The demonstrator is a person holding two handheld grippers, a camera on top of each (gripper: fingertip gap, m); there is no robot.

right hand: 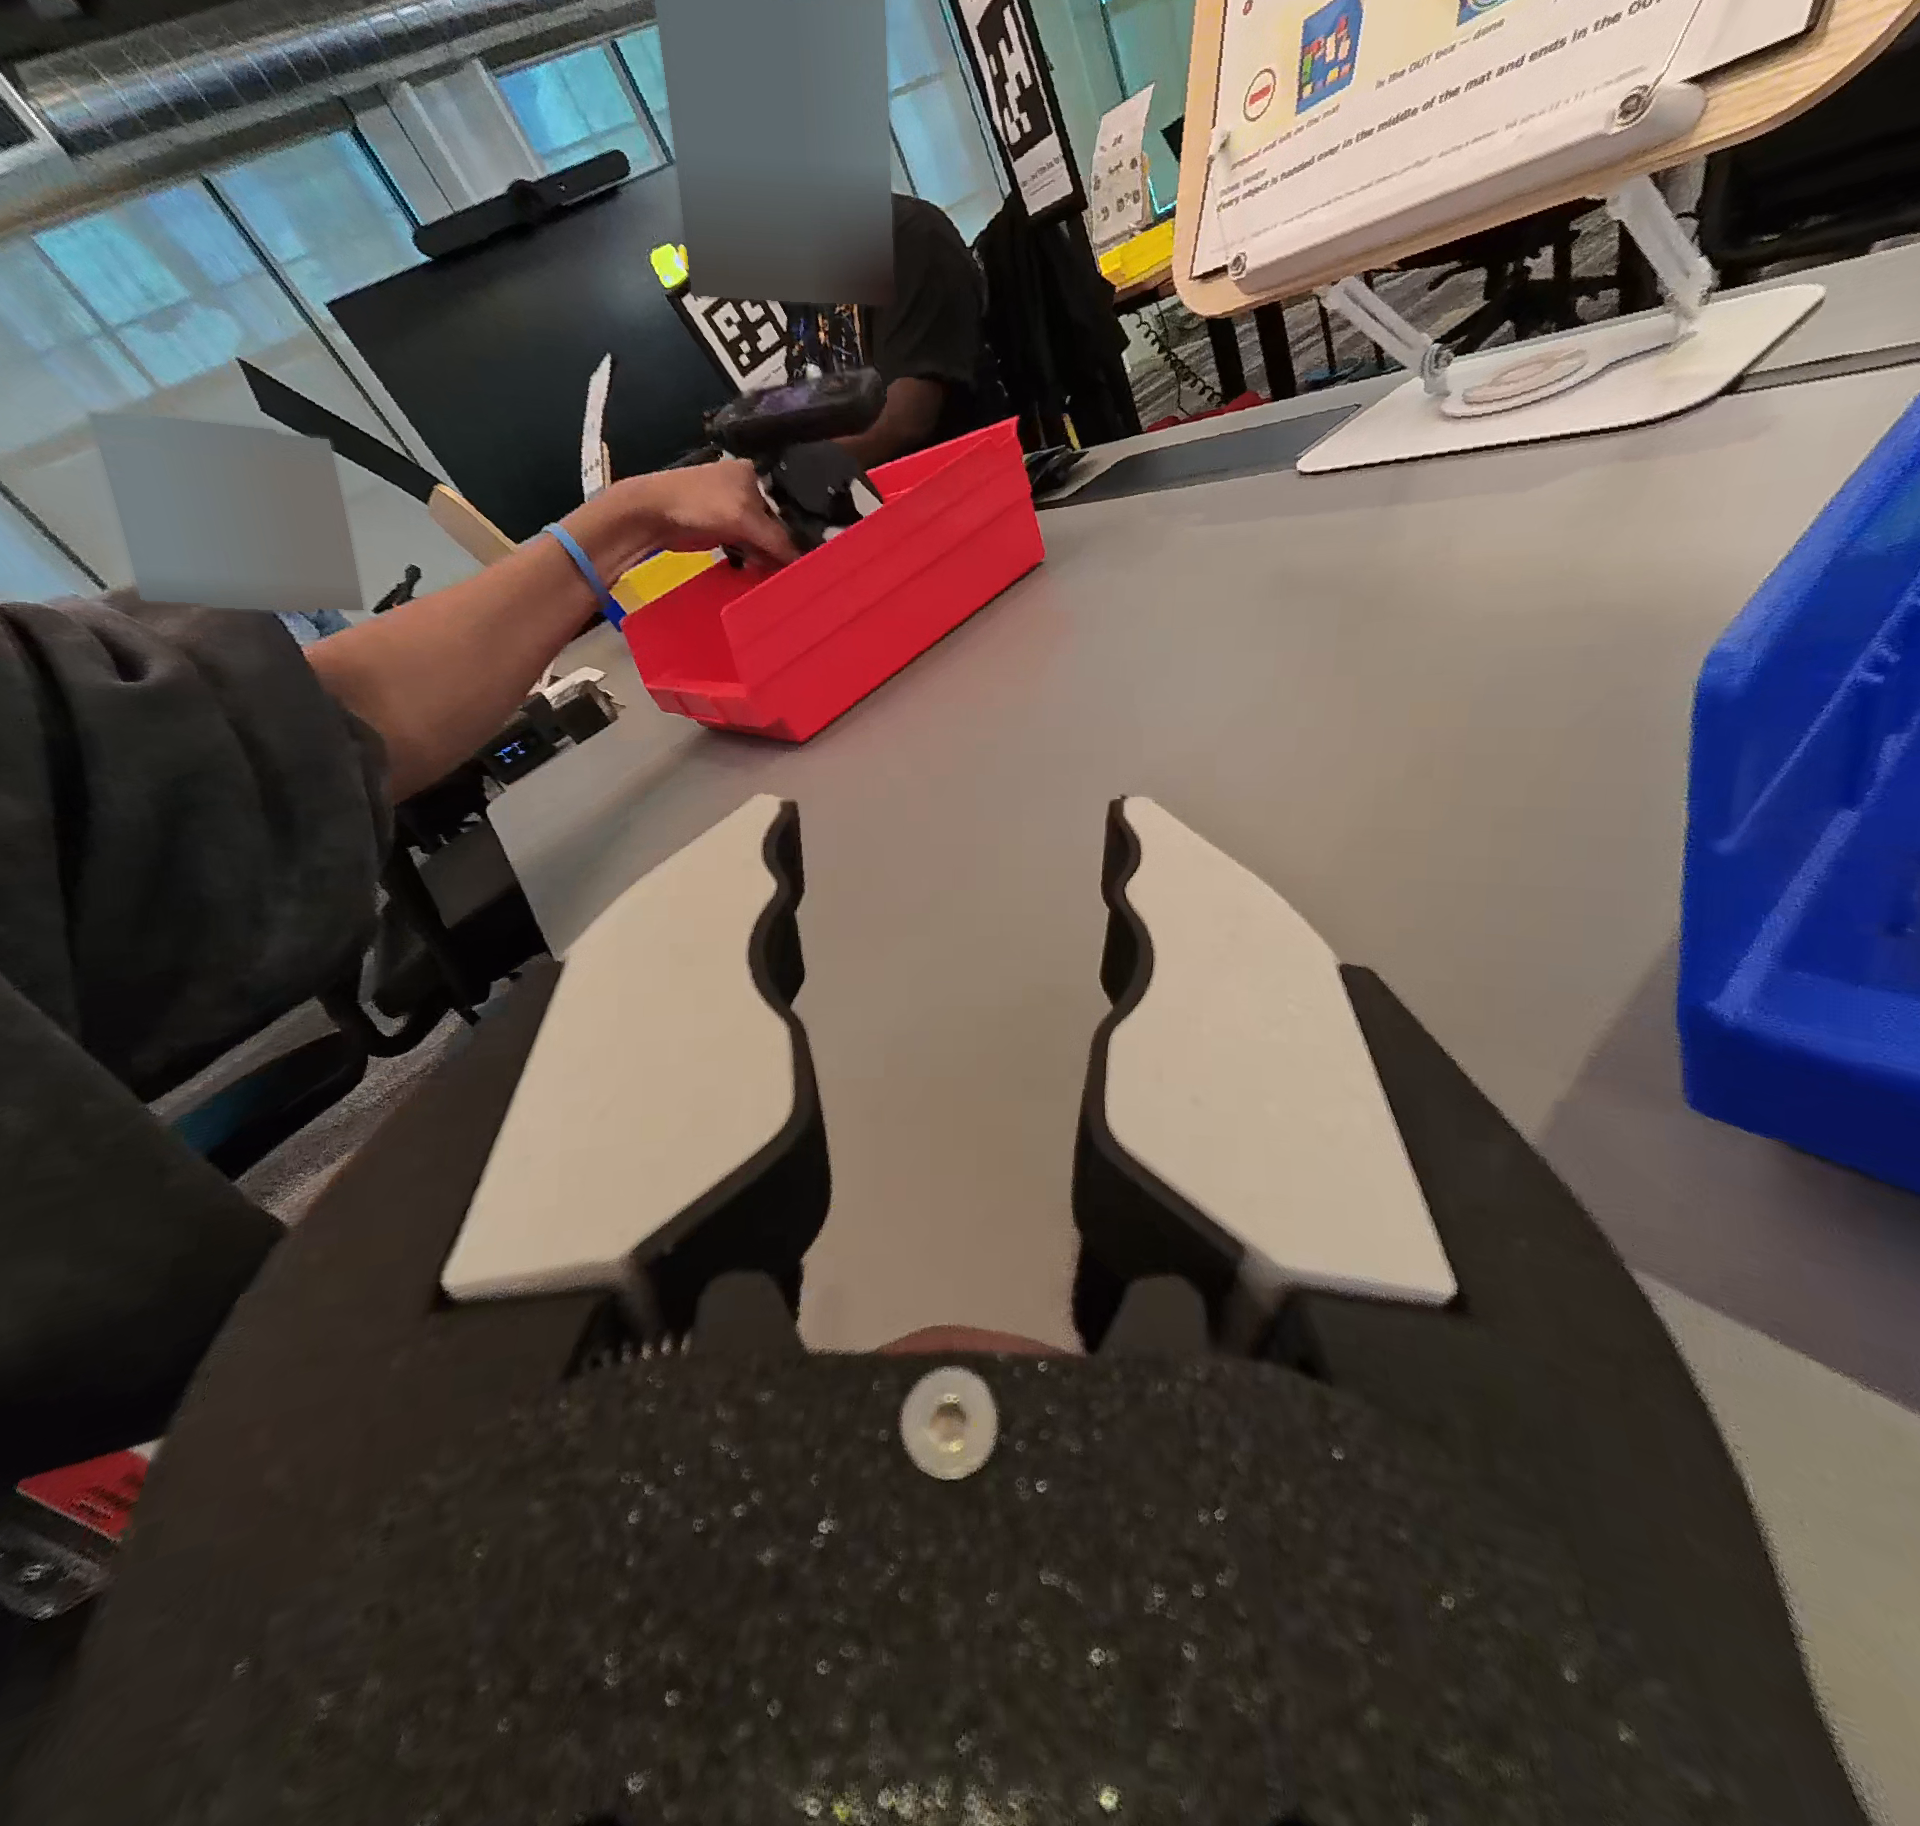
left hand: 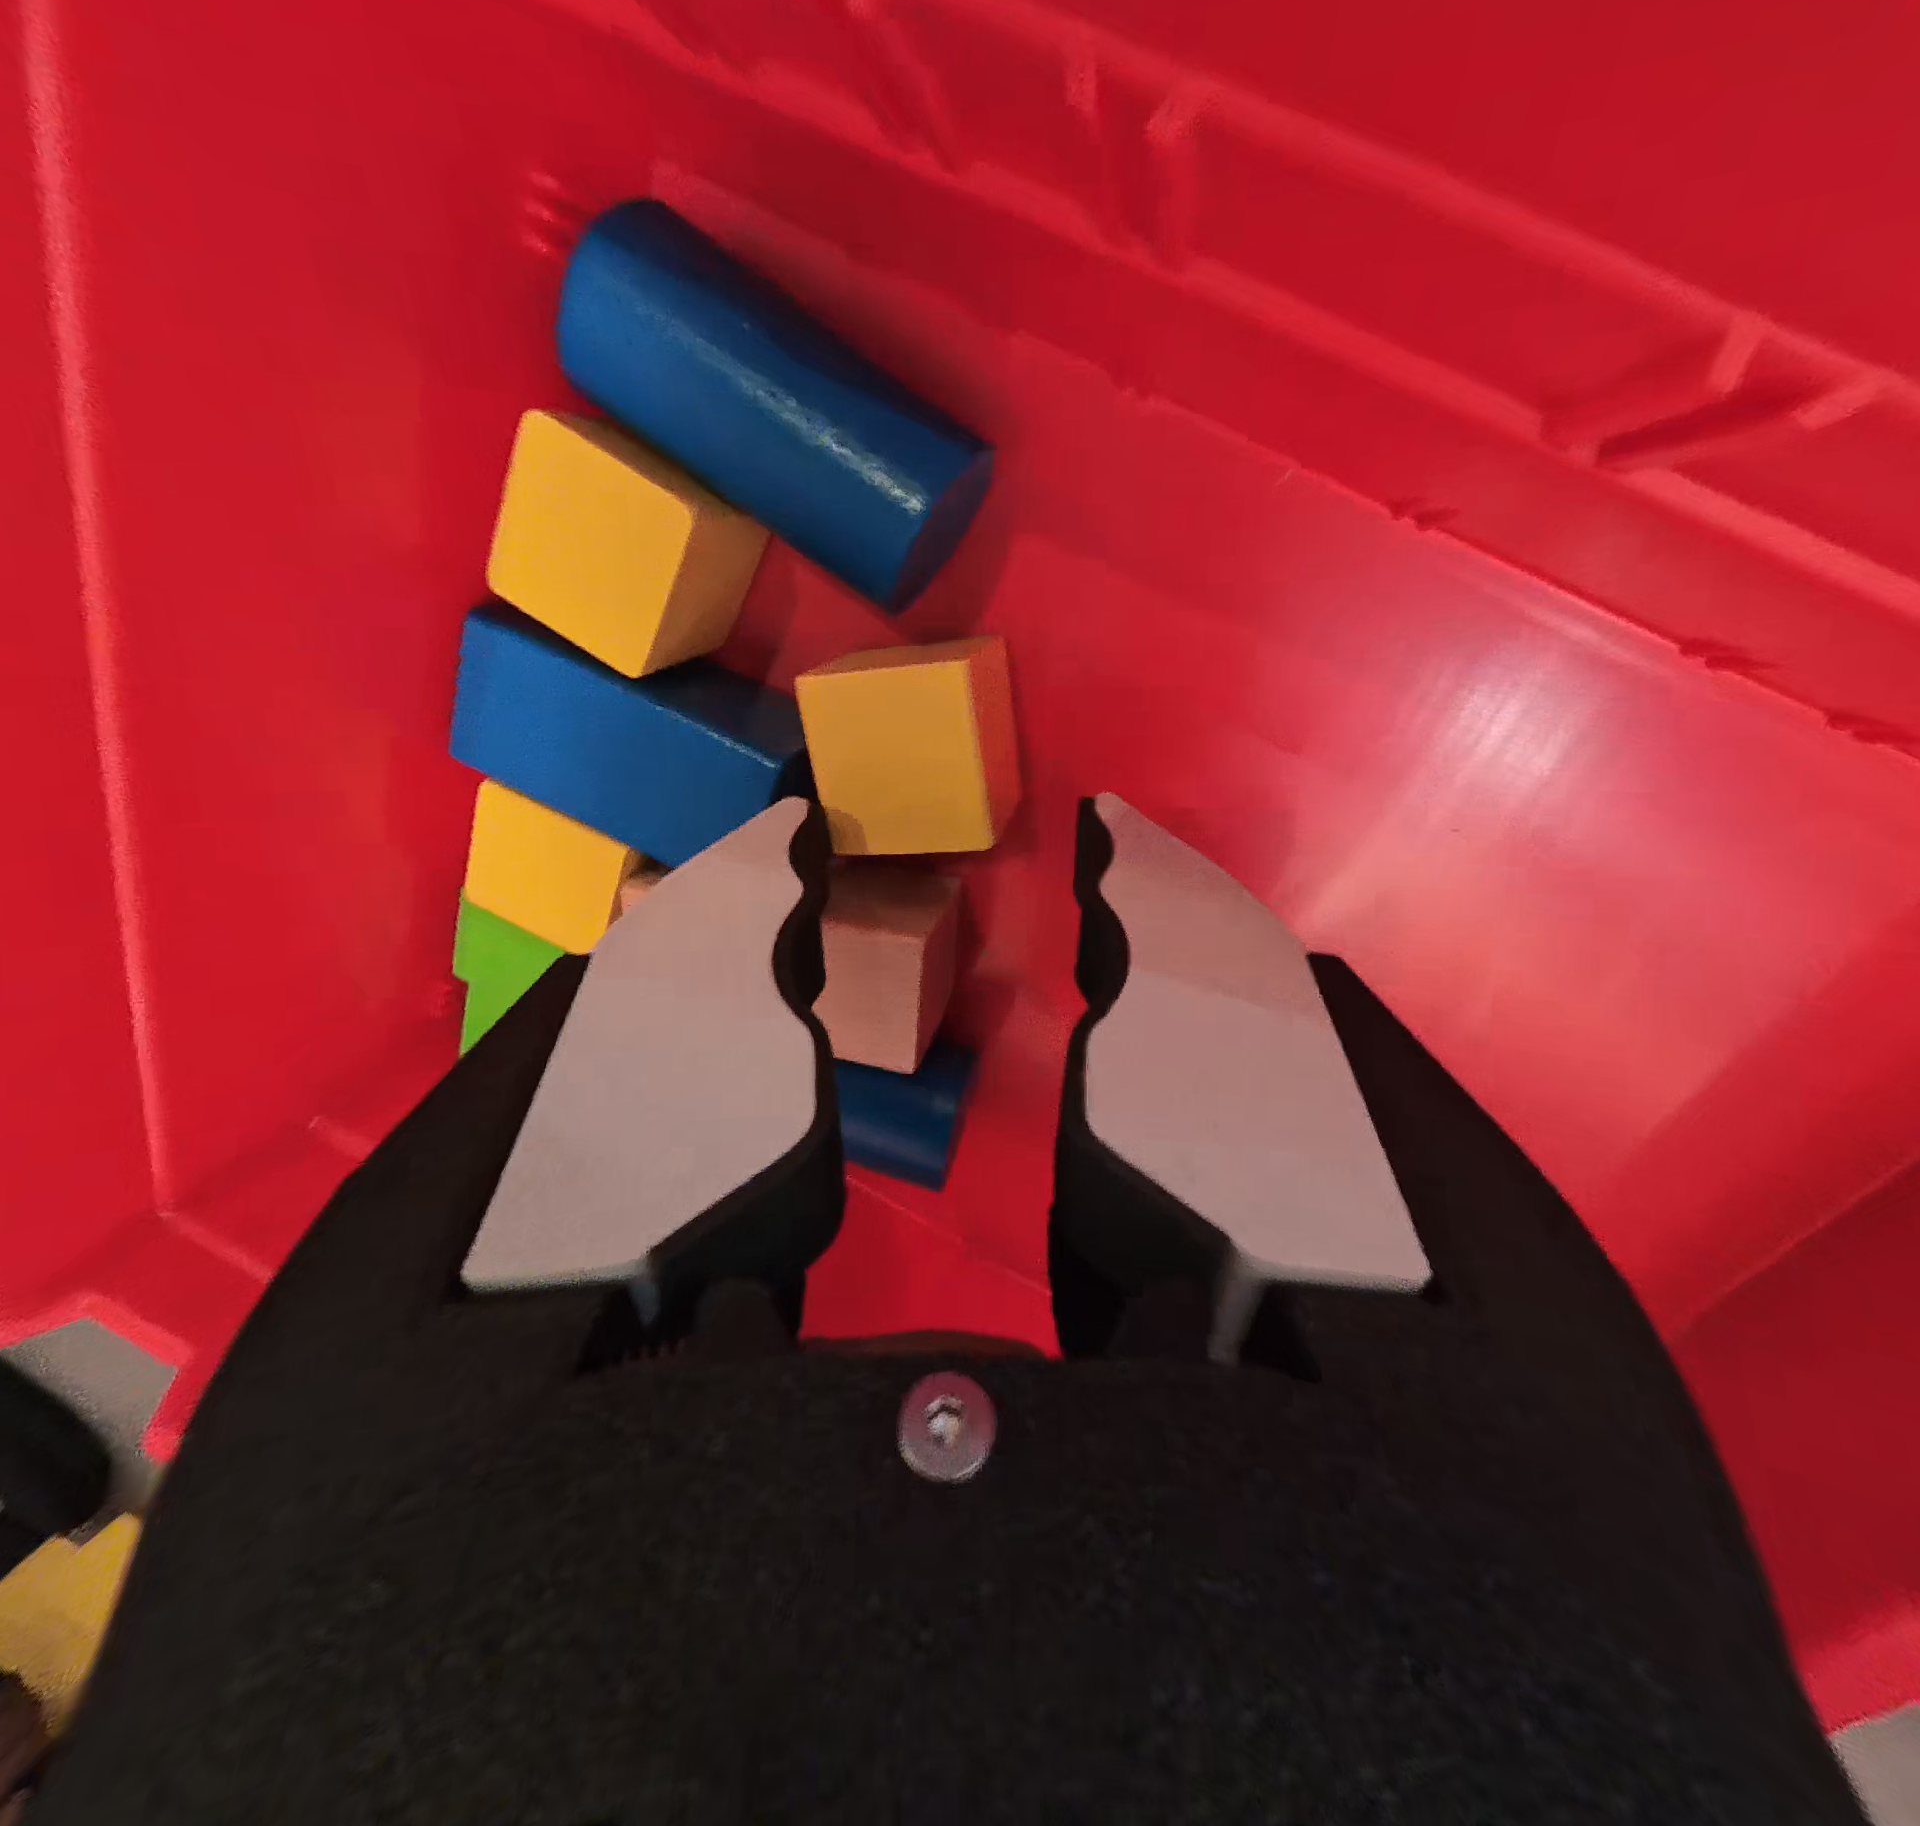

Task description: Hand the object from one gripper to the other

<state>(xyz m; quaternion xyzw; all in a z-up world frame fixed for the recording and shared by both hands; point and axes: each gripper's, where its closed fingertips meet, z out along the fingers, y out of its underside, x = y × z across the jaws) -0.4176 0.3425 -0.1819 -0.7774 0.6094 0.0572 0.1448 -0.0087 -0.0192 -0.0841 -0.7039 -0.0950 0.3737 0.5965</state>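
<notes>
Grey worktop (right hand: 1299, 685) carries the red bin (right hand: 862, 592) far left and the blue bin (right hand: 1808, 841) near right. Left tool (left hand: 951, 820) is inside the red bin w/ jaws apart, holding nothing, just above a yellow cube (left hand: 904, 753) atop the block pile. Likely the pick: straddle its flat sides, close squarely, lift clear of neighbours. Right tool (right hand: 954, 820) hangs over the worktop, jaws apart, empty.

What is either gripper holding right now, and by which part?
Nothing. The left gripper hangs open over blocks in the red bin; the right gripper is open above the table.
</notes>
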